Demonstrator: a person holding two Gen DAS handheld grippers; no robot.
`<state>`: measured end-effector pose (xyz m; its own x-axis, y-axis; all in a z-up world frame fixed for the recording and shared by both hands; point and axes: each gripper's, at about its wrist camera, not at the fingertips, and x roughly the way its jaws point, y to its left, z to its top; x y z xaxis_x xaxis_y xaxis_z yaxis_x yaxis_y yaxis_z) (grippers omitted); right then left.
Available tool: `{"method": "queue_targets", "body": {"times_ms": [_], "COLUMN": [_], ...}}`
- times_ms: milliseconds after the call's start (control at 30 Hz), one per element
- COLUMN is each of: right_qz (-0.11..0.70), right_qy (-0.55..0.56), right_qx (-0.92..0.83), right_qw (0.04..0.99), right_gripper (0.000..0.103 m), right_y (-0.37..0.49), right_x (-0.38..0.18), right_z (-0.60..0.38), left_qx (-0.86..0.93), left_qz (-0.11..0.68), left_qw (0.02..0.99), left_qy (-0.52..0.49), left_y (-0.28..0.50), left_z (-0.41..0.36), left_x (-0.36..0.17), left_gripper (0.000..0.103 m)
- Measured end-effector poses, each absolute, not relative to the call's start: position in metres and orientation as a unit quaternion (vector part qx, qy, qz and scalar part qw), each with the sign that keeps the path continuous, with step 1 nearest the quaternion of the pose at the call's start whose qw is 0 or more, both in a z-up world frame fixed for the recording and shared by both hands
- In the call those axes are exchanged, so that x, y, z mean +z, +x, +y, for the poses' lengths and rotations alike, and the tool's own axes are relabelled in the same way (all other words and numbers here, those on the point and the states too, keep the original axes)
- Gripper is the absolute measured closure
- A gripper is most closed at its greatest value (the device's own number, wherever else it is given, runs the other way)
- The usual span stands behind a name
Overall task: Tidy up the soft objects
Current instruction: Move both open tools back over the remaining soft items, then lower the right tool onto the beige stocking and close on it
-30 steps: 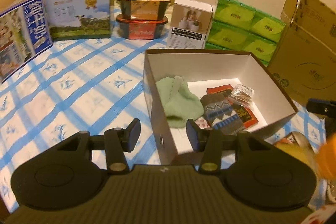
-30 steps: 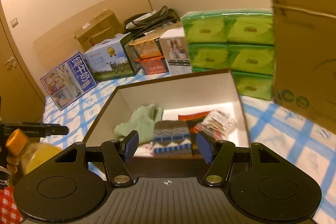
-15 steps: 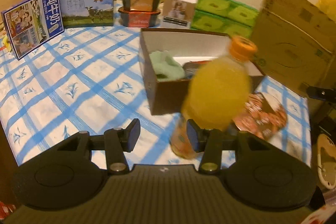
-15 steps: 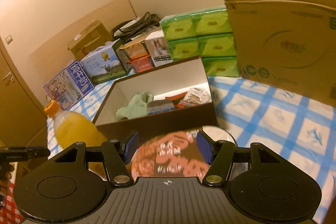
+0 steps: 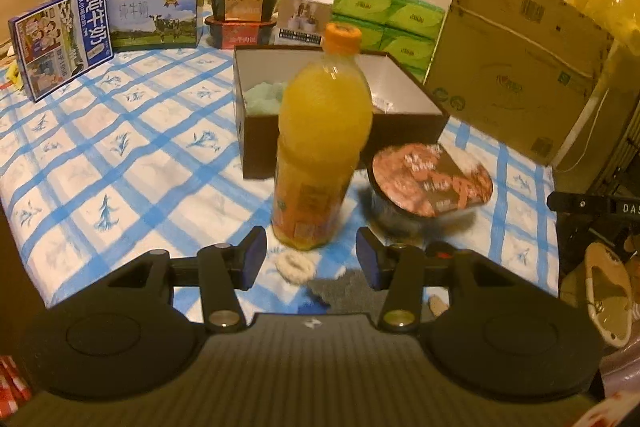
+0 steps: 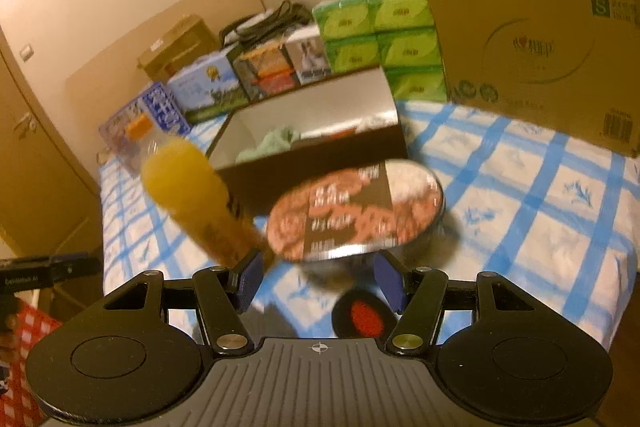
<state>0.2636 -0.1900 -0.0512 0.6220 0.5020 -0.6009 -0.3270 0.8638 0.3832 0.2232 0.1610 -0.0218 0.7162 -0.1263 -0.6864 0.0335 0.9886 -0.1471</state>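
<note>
A blue-checked cloth [image 5: 120, 131] covered the surface, with milk cartons [image 5: 154, 13] at the far left. The left gripper [image 5: 310, 255] hung with fingers spread and empty, a small cream fuzzy ring [image 5: 294, 267] lying between them and a grey soft piece [image 5: 340, 287] just beside it. An orange juice bottle [image 5: 322, 139] stood ahead, in front of the open brown box [image 5: 256, 147] holding a green cloth [image 5: 264, 99]. Right of the bottle sat a noodle bowl [image 5: 430, 183]. The right gripper [image 6: 318, 277] was likewise spread and empty.
</note>
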Motion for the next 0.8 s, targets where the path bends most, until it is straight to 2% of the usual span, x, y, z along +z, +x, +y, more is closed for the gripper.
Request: {"method": "queue_targets", "body": {"times_ms": [433, 800], "right_qz": [0.422, 0.439], "right_qy": [0.054, 0.008], "right_qx": [0.234, 0.251], "right_qw": [0.874, 0.863], "right_gripper": [0.042, 0.042], "right_y": [0.215, 0.206], "right_x": [-0.105, -0.133], "right_z": [-0.181, -0.166], "left_qx": [-0.015, -0.015], "left_qz": [0.412, 0.448], "left_qw": [0.91, 0.892], "left_qy": [-0.045, -0.062], "left_y": [0.168, 0.157], "left_z": [0.124, 0.102], "left_x": [-0.065, -0.099], "left_gripper": [0.058, 0.058]}}
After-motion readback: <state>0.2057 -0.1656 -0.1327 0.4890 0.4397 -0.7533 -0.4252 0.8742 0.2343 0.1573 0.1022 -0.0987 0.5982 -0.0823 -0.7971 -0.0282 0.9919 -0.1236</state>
